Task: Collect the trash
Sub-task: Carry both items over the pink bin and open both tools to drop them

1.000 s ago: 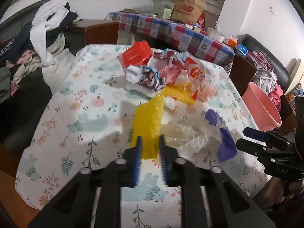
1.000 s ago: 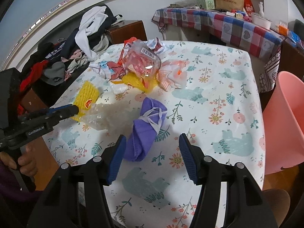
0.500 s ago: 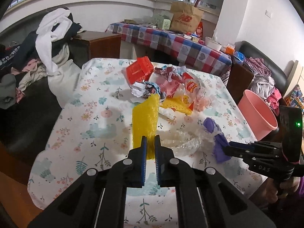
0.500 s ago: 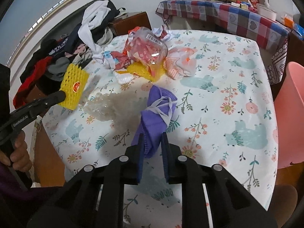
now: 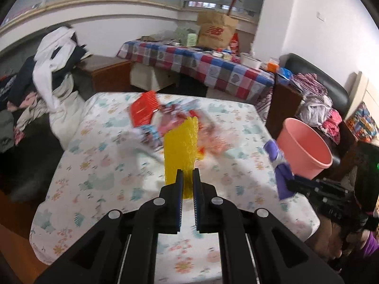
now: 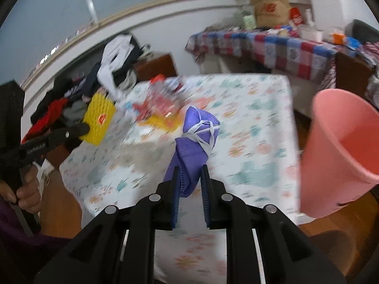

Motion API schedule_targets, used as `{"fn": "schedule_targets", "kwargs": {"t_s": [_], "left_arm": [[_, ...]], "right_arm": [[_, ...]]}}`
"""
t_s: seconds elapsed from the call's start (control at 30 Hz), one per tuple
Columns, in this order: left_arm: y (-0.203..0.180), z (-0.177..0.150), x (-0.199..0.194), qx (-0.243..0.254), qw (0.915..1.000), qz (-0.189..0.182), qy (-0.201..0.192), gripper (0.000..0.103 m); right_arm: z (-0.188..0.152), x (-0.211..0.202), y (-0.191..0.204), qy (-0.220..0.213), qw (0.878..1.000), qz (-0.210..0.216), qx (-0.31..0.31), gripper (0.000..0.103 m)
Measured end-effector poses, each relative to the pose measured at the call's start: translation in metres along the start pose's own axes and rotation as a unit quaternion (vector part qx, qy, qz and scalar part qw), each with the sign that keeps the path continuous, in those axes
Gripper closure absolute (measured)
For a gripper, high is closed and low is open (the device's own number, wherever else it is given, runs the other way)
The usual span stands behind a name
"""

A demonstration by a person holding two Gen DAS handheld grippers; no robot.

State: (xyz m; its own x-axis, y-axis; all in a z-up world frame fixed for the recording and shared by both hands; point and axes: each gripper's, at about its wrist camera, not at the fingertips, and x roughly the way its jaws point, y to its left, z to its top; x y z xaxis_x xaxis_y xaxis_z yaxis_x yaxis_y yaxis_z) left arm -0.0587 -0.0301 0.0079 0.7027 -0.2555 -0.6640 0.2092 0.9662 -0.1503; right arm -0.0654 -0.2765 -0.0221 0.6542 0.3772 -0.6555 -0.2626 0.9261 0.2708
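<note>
A table (image 5: 71, 189) under a white cloth printed with flowers and pale animals fills the near middle of the room. Far behind it stands a longer table in a red, blue and grey checked cloth (image 5: 213, 71) with a brown paper bag (image 5: 216, 33) upright on it among small boxes and tubs. To the left, a heap of clothes (image 5: 54, 54) with a white garment on top lies beside a brown wooden cabinet (image 5: 106, 73), and at the far right more crumpled clothes (image 5: 317, 108) rest on a dark sofa (image 5: 327, 82).
</note>
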Motion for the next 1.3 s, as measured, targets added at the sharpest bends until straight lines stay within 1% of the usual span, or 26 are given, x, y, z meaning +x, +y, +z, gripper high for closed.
{"fn": "schedule_targets", "kwargs": {"t_s": [0.13,0.2,0.27,0.3,0.43,0.53,0.57,0.7,0.8,0.93,1.07,1.13,1.2,1.23,1.27,1.3], "left_arm": [[-0.046,0.015,0.006,0.038,0.9989,-0.027,-0.006,0.096],[-0.074,0.023,0.01,0.06,0.997,-0.047,-0.013,0.096],[-0.102,0.03,0.017,0.08,0.9943,-0.068,-0.016,0.096],[-0.112,0.032,0.021,0.087,0.9932,-0.076,-0.016,0.096],[-0.16,0.04,0.037,0.112,0.9868,-0.116,-0.018,0.096],[-0.193,0.048,0.051,0.124,0.9816,-0.144,-0.017,0.096],[-0.205,0.051,0.057,0.124,0.9798,-0.156,-0.014,0.096],[-0.25,0.058,0.08,0.137,0.9731,-0.184,-0.014,0.096],[-0.274,0.06,0.103,0.143,0.9704,-0.194,0.0,0.096],[-0.297,0.059,0.136,0.136,0.9717,-0.191,0.029,0.096],[-0.301,0.053,0.163,0.114,0.9746,-0.185,0.056,0.096],[-0.3,0.05,0.175,0.101,0.9755,-0.182,0.072,0.094],[-0.298,0.048,0.185,0.092,0.9779,-0.169,0.083,0.083],[-0.296,0.047,0.187,0.089,0.9787,-0.165,0.083,0.074],[-0.295,0.046,0.186,0.087,0.9794,-0.163,0.082,0.069],[-0.293,0.046,0.184,0.085,0.9801,-0.162,0.079,0.068]], "right_arm": [[0.012,-0.033,-0.042,-0.044,0.998,-0.031,0.027,0.086],[0.017,-0.053,-0.068,-0.066,0.995,-0.056,0.039,0.086],[0.018,-0.066,-0.091,-0.077,0.993,-0.077,0.051,0.086],[0.019,-0.072,-0.105,-0.079,0.991,-0.089,0.059,0.086],[0.022,-0.089,-0.142,-0.084,0.987,-0.111,0.079,0.086],[0.025,-0.094,-0.159,-0.083,0.985,-0.128,0.08,0.086],[0.026,-0.095,-0.164,-0.083,0.985,-0.131,0.081,0.086],[0.03,-0.093,-0.182,-0.082,0.983,-0.137,0.095,0.086],[0.032,-0.087,-0.194,-0.078,0.982,-0.14,0.105,0.086],[0.033,-0.073,-0.207,-0.06,0.981,-0.143,0.117,0.086],[0.034,-0.06,-0.213,-0.041,0.98,-0.151,0.119,0.086],[0.033,-0.056,-0.215,-0.034,0.979,-0.16,0.123,0.084],[0.032,-0.049,-0.218,-0.022,0.978,-0.163,0.127,0.083],[0.033,-0.048,-0.221,-0.019,0.978,-0.166,0.128,0.083],[0.032,-0.047,-0.221,-0.017,0.977,-0.17,0.129,0.082],[0.032,-0.047,-0.221,-0.017,0.976,-0.172,0.13,0.081]]}}
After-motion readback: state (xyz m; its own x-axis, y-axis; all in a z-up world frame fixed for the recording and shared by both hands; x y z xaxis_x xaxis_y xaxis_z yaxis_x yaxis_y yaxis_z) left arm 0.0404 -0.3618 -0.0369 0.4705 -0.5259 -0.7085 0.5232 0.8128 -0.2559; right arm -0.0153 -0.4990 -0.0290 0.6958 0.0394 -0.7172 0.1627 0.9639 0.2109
